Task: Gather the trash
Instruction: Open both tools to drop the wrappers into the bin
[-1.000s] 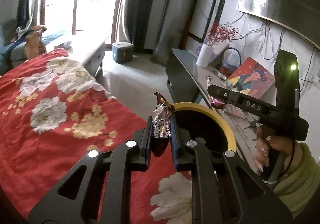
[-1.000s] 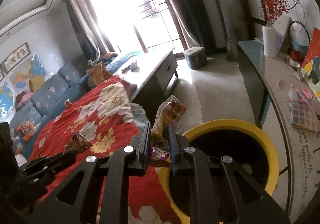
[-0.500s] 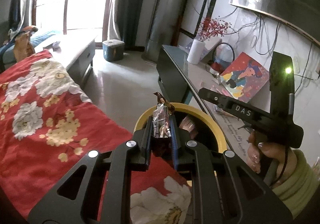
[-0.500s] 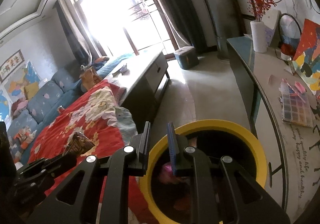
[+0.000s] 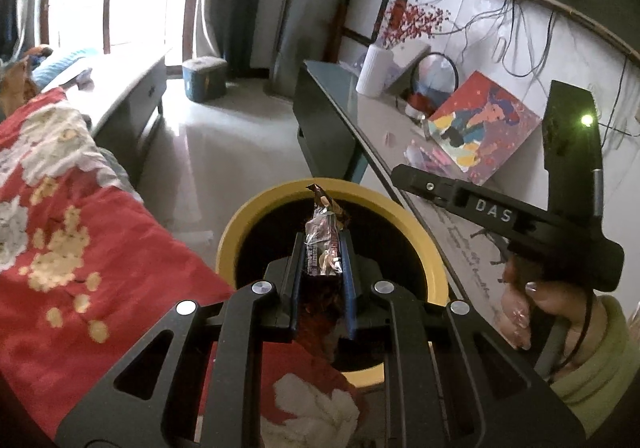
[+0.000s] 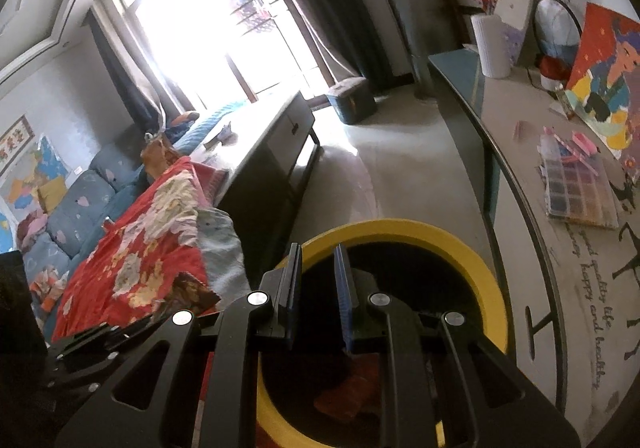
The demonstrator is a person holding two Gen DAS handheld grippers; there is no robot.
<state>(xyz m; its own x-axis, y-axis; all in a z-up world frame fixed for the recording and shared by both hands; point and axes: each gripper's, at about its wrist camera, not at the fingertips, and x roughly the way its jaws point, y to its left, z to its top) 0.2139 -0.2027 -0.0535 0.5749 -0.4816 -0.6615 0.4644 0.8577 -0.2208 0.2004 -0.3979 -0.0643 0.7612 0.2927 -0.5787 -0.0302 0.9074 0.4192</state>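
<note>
Left hand-held gripper [image 5: 322, 260] nearest the lens, jaws drawn narrow and clamped on a crinkled clear-and-brown plastic snack wrapper [image 5: 325, 238], pinched at its lower half; the loose twisted end sticks up and forward past the fingertips. Long axis of the wrapper runs along the fingers, pointing away from the camera and over the bin mouth. Judged: very light, thin, soft film, somewhat slick, crushes with no harm, so a pinch across the flat middle is enough, and it will likely flutter when let go, not drop straight. Right hand-held gripper [image 6: 317, 276] jaws stand narrow with nothing between them, tips over the same bin. Just beyond both grippers, round black trash bin with a yellow rim [image 5: 256, 216], standing on the floor beside the near edge of the red floral blanket [image 5: 80, 268] on the sofa; some reddish trash [image 6: 348, 394] lies at the bottom of it in the right wrist view. A hand in a pale green sleeve [image 5: 532, 308] grips the right tool at the bin's right. Further off, the long dark bench [image 5: 360, 108] along the wall carries a colourful painted canvas [image 5: 484, 128] and a white vase of red berries [image 5: 374, 72]. Pale floor, then the bright window at the far end.
</note>
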